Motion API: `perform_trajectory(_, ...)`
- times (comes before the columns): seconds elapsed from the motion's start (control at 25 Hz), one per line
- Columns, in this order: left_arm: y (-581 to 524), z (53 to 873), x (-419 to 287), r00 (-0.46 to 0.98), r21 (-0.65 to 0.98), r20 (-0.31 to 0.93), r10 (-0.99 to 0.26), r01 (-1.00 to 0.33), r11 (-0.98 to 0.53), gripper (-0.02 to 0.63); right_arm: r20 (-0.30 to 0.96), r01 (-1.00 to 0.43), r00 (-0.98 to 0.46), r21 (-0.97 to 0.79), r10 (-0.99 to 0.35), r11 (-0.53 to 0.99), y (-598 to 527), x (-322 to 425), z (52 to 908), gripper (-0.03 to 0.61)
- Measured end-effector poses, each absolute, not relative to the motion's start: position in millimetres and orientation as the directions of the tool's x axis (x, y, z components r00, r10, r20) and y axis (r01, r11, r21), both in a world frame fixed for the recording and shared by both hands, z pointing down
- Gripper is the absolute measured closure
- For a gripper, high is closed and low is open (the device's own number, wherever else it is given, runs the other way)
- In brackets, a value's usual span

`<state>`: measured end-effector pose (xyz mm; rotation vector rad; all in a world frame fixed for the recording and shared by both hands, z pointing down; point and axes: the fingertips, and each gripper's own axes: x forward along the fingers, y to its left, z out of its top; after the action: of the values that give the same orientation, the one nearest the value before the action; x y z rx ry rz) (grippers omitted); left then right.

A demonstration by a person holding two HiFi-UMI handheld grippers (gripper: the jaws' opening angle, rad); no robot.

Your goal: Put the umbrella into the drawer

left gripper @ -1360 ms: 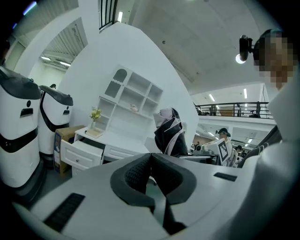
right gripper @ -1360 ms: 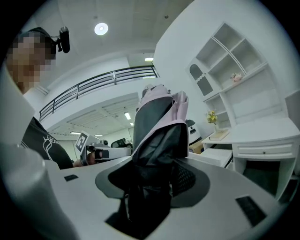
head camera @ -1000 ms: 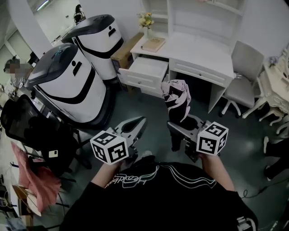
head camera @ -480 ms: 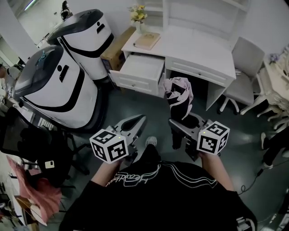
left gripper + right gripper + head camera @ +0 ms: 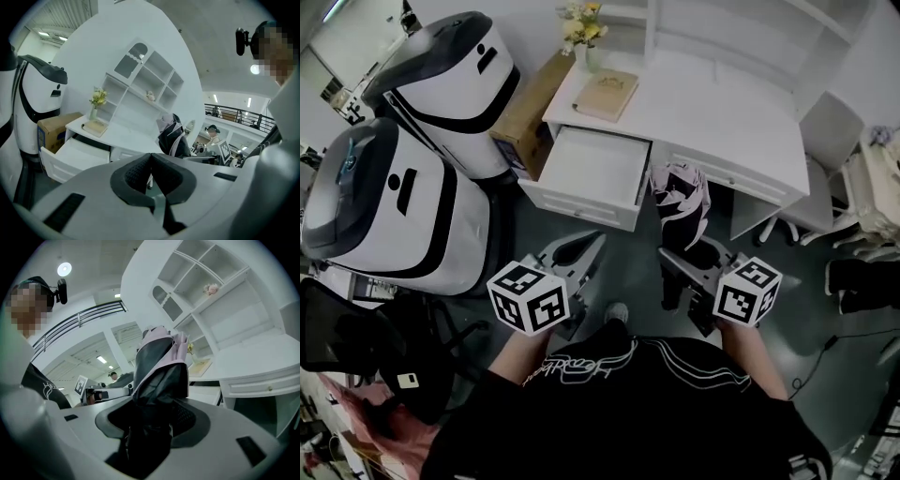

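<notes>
Right gripper (image 5: 694,259): jaws clamped on the lower end of the umbrella (image 5: 681,199). The right gripper view shows the dark folded fabric filling the gap between both pads. The umbrella is folded, black with pale pink panels, and stands roughly upright above the jaws with its pink top towards the desk (image 5: 727,112). It is clear of the floor and touches no furniture.

Left gripper (image 5: 587,247): jaws together, pads meeting, nothing between them. It is held level with the right gripper, to its left and apart from it.

Drawer (image 5: 592,171): pulled out from the left end of the white desk, interior bare and white. It lies beyond the left gripper and to the left of the umbrella. The umbrella is outside it, near its right front corner.

Desk top: a tan book (image 5: 607,93) lies above the open drawer, with a vase of yellow flowers (image 5: 582,34) at the far left corner.

Surroundings: a cardboard box (image 5: 523,111) stands against the desk's left side. Two large white-and-black machines (image 5: 389,202) stand further left. A pale chair (image 5: 832,141) stands at the desk's right end.
</notes>
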<state>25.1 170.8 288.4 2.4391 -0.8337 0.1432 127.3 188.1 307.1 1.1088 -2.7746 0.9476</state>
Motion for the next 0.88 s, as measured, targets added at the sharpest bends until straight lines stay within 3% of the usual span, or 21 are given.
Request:
perform_trajectory(0.36,55.0,316.2,-2.2,0.801,0.506,0.287,-0.526,-0.593,-0.626,0.594,0.286,-0.670,-0.731,-0.475,-0.620,0.571,74.4,99.8,321.5,0.350)
perform_trajectory(0.88,-39.8,344.1,-30.7,0.714,0.534,0.330,-0.618,-0.681,-0.501,0.594,0.336,-0.595,-0.804,-0.488,-0.491,0.639,-39.2,71.0,357.4,0.348)
